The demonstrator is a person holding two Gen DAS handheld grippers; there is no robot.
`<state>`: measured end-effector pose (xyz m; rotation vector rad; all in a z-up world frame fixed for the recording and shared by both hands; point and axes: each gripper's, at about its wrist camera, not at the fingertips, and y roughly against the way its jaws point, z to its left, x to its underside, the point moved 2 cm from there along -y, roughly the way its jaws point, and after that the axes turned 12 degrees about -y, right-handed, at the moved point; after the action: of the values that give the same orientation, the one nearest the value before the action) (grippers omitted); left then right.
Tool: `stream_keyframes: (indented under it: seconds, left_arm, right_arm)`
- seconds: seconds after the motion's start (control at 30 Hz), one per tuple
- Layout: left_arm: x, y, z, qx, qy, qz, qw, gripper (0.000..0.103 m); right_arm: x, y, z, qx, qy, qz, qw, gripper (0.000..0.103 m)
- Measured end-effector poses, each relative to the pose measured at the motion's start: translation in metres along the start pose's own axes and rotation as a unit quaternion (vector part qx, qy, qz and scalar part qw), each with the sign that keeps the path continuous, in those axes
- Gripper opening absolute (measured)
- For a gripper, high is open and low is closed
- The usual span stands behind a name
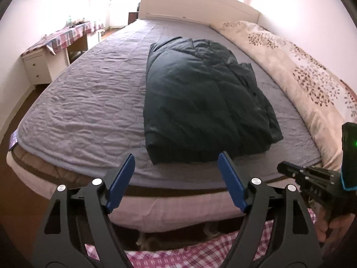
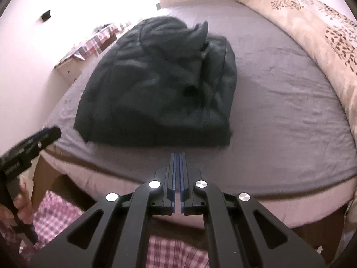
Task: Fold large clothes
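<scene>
Left wrist view
Left gripper [image 1: 176,158]: blue fingers spread wide, holding nothing, hovering off the foot edge of the bed [image 1: 89,93].
Dark jacket [image 1: 200,102]: a padded garment folded into a thick oblong bundle — it lies on the grey quilted cover, right of the bed's middle, its near end just beyond the fingertips.
Floral duvet [image 1: 290,62]: bunched along the bed's right side, apart from the jacket.
Desk [image 1: 55,42]: at the left wall, under a checked cloth.
Right gripper [image 1: 282,167]: enters at the right edge; its opening is not readable here.

Right wrist view
Right gripper [image 2: 177,155]: blue fingers pressed together with nothing between them, over the bed's foot edge — short of the jacket [image 2: 160,84].
Left gripper [image 2: 53,132]: blurred at the left edge, hand below it.
</scene>
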<state>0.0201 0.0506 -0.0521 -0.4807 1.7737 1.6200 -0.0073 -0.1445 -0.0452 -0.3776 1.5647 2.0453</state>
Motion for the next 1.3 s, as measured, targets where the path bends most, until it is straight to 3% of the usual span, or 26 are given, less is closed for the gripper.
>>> stream_keyframes:
  seconds: [0.37, 0.83, 0.87, 0.9, 0.93, 0.97, 1.3]
  left_arm:
    - [0.026, -0.005, -0.03, -0.025, -0.023, 0.042, 0.9986, 0.077]
    - [0.035, -0.011, -0.039, -0.02, -0.029, 0.062, 0.9974, 0.077]
    - [0.035, -0.011, -0.039, -0.019, -0.028, 0.063, 0.9974, 0.077]
    - [0.036, -0.012, -0.039, -0.019, -0.027, 0.064, 0.9974, 0.077]
    - [0.036, -0.011, -0.039, -0.018, -0.027, 0.064, 0.9974, 0.077]
    - [0.036, -0.012, -0.039, -0.018, -0.026, 0.064, 0.9975, 0.077]
    - [0.037, -0.012, -0.037, -0.015, -0.023, 0.064, 0.9976, 0.077]
  right_arm:
    - [0.041, -0.015, 0.005, 0.022, 0.012, 0.024, 0.999, 0.003]
    - [0.049, -0.019, 0.0, 0.04, -0.002, 0.035, 0.999, 0.003]
    - [0.049, -0.019, -0.001, 0.043, -0.003, 0.037, 0.998, 0.005]
    - [0.049, -0.019, -0.002, 0.042, -0.005, 0.037, 0.998, 0.016]
    - [0.049, -0.018, -0.002, 0.043, -0.007, 0.035, 0.998, 0.057]
    - [0.049, -0.015, -0.002, 0.044, -0.007, 0.025, 0.999, 0.076]
    - [0.048, -0.007, 0.004, 0.048, 0.008, 0.01, 0.999, 0.075]
